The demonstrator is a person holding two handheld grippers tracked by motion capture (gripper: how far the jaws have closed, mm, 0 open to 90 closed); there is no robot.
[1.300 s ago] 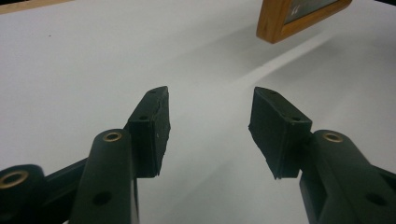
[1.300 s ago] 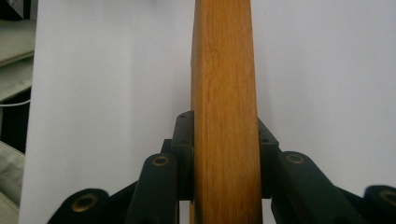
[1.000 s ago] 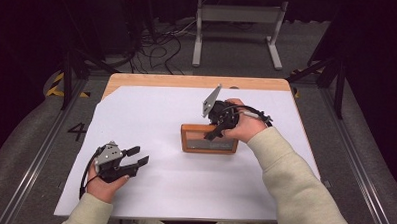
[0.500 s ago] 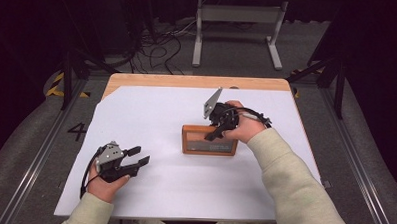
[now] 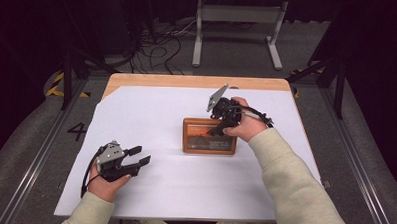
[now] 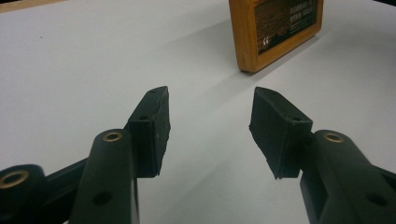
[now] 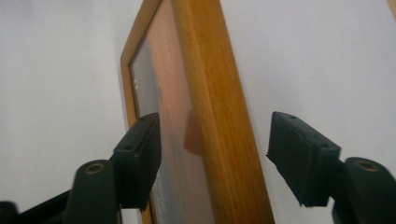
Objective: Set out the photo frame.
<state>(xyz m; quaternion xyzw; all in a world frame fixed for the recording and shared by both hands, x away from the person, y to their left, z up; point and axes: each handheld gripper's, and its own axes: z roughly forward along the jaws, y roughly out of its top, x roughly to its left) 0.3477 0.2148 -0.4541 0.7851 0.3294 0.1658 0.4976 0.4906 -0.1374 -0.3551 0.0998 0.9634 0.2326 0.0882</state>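
A wooden picture frame (image 5: 200, 138) with a dark orange picture stands on its long edge on the white table cover (image 5: 158, 190), leaning back a little. My right gripper (image 5: 220, 130) reaches down over the frame's top right edge. Its jaws have just been opening, and in the right gripper view the frame's rim (image 7: 210, 107) sits between them with a gap to the right pad (image 7: 299, 154). My left gripper (image 5: 140, 156) rests at the front left, open with nothing between its pads (image 6: 154, 126). It points toward the frame (image 6: 275, 28).
The white cover leaves a strip of wooden tabletop (image 5: 187, 81) bare at the far edge. Behind the table stand a metal stand (image 5: 238, 13) and loose cables (image 5: 159, 45) on the floor. Floor rails run along both sides of the table.
The right gripper's jaws stand wider over the frame's top edge than before. Both hands and the frame have kept their places.
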